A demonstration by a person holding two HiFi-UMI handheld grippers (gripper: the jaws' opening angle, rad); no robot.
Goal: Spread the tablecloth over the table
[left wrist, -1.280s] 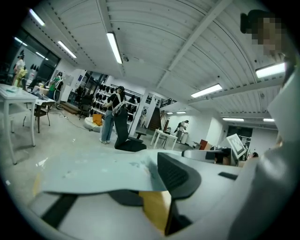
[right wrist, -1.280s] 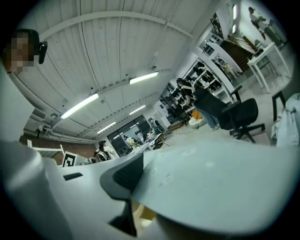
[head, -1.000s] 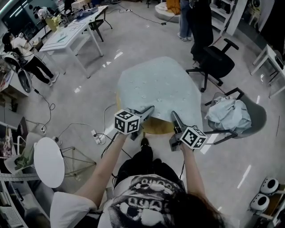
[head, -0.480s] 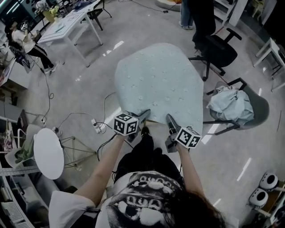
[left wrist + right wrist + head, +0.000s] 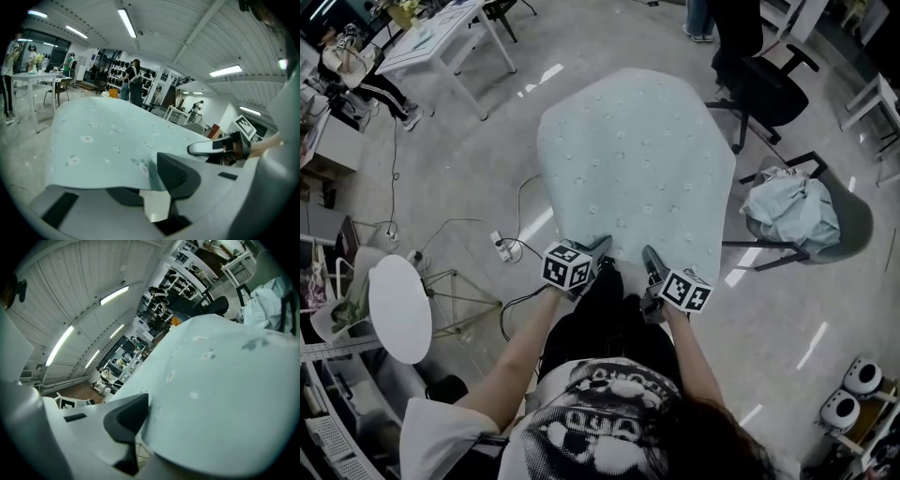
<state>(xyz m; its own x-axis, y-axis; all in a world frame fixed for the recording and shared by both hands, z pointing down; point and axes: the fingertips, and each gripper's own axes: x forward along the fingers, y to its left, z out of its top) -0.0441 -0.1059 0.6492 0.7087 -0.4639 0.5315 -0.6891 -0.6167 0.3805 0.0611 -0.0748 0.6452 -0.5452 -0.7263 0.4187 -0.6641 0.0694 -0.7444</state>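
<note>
Head view, looking steeply down. The left gripper [image 5: 602,247] and the right gripper [image 5: 648,255] were held side by side at the lower centre of the frame, both at the near edge of the tablecloth [image 5: 633,155]. In the left gripper view the jaws were seen clamped on that edge, the cloth passing between the dark pad and the lower jaw. In the right gripper view the jaws were closing, with the cloth's edge between them and the dark pad pressed against it. The pale, small-patterned tablecloth was spread from the grippers toward the upper centre, over the table, which was hidden beneath it. At the right of the frame a grey chair [image 5: 859,221] was loaded with a bundle of pale fabric [image 5: 792,206], and a black office chair [image 5: 769,89] was placed at the upper right. A power strip [image 5: 499,246] with cables was seen on the floor left of the cloth, and a white round side table [image 5: 398,307] at the lower left.
</note>
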